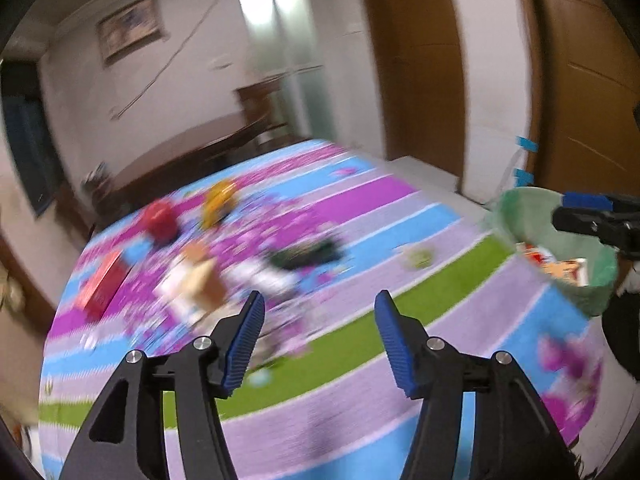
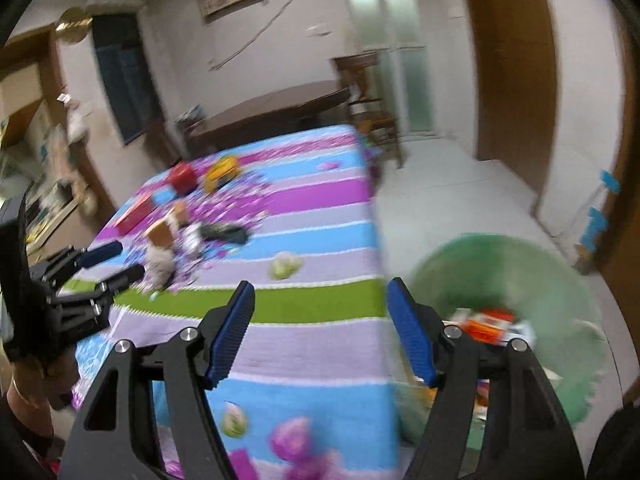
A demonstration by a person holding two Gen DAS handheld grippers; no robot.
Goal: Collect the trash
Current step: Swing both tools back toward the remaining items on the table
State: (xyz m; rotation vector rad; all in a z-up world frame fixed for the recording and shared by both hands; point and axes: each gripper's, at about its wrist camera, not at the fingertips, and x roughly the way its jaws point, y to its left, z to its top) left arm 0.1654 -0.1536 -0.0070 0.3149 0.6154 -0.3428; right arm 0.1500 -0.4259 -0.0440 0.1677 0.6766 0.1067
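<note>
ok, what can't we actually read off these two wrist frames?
- Litter pile on the striped cloth, left wrist view: motion blur, item types unreadable.
- Green trash bag contents, right wrist view: blurred and partly behind the right claw.
- Bag in the left wrist view: crossed by the right claw, cut by the frame edge.
- Left claw: open, empty.

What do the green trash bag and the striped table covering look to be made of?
Green trash bag: thin translucent plastic film, judging by its crumpled, floppy rim. Striped table covering: probably printed woven cloth, matte and draping over the edge; blur leaves this uncertain.
</note>
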